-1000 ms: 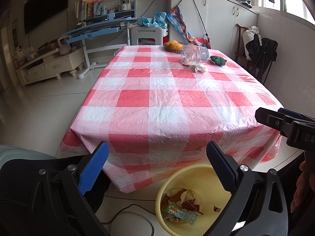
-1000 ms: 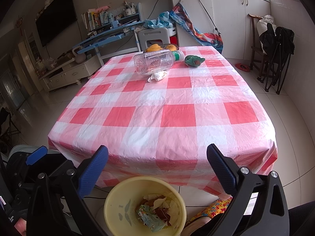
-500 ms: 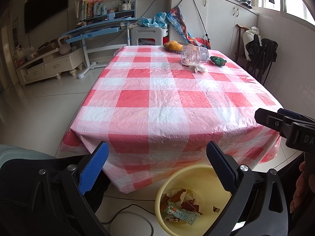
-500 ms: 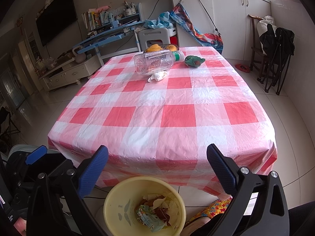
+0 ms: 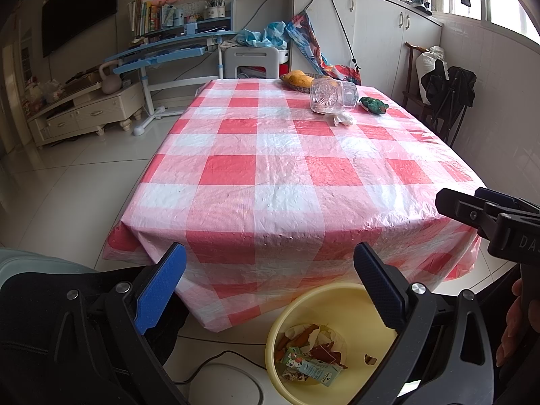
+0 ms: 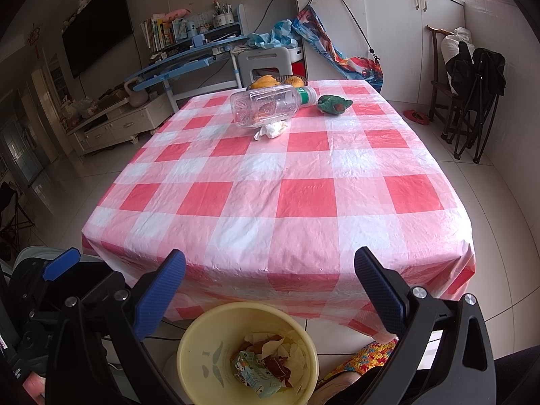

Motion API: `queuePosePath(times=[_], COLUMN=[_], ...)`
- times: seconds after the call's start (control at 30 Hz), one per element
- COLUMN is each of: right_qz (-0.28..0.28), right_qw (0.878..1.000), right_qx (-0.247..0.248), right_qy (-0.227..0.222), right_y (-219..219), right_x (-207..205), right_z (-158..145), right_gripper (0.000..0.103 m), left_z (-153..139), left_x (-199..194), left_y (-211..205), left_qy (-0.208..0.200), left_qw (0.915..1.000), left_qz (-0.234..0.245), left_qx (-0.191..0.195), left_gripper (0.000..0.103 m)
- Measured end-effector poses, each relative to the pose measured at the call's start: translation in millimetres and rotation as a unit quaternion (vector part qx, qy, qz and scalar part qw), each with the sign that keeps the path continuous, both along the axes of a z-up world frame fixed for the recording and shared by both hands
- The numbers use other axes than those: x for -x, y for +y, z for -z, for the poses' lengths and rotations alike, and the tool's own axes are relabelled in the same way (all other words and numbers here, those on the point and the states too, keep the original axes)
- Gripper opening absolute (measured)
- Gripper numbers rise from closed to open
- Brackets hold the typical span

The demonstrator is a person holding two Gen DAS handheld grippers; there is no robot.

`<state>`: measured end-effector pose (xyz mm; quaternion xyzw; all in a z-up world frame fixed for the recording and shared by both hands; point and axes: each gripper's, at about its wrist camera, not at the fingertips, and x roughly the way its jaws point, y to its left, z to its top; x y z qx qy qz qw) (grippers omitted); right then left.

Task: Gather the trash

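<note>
Trash, far end of table (image 6: 303, 202): clear plastic bottle (image 6: 266, 107) on its side, long axis crosswise, cap toward the right; crumpled tissue (image 6: 271, 130) touching its near flank; green wrapper (image 6: 334, 104) just beside the cap. Left gripper (image 5: 270, 283) and right gripper (image 6: 270, 287): both spread, empty, above the yellow bin (image 6: 202, 354) at the near edge, well apart from the trash; right judged nearer.

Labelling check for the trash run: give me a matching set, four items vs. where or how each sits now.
Items:
1. plastic bottle
2. crumpled tissue
3. yellow bin
4. green wrapper

States:
a. on the floor at the near table edge, holding trash
b. lying on its side
c. on the cloth to the right of the bottle cap
d. on the cloth just in front of the bottle

Pairs: 1-b, 2-d, 3-a, 4-c
</note>
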<state>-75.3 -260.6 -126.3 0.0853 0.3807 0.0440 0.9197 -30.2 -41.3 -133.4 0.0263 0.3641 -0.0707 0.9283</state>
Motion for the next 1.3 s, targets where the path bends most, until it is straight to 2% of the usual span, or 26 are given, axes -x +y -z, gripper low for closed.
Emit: queuePosePath(times=[0.3,0.47,0.63,0.77,0.93,1.1,1.3], right_qz=[0.0,-0.005,-0.019,-0.04,-0.068,-0.064,-0.003], right_qw=[1.0,1.0,1.0,0.999,0.997,0.997,0.996], right_qx=[0.0,-0.022,-0.014,-0.004,0.006,0.02,-0.075], right_qy=[0.0,0.002,0.001,0.018,0.045,0.047,0.04], right_y=[2,-7,-21,-31,-48,-65,-105], right_x=[0,-4,-20,-47,-87,-123,-131], right_z=[0,-4,-20,-23,-20,-23,-30], right_gripper=[0.096,0.096,0.096,0.096,0.096,0.096,0.096], left_z=[0,-10,-25,-32,-39,-48,-57], left_x=[0,0,-5,-19,-64,-127,-216], left_y=[0,6,10,6,-23,-58,-108], left_qy=[0.0,-0.009,-0.022,-0.019,-0.02,-0.02,-0.028], left_qw=[1.0,0.9997,0.9988,0.9983,0.9994,0.9983,0.9969], left_qz=[0.0,-0.009,-0.019,-0.02,0.005,0.035,0.07], left_qx=[0.001,0.019,0.039,0.051,0.029,0.042,0.023], left_gripper=[0.096,0.096,0.096,0.096,0.096,0.096,0.096])
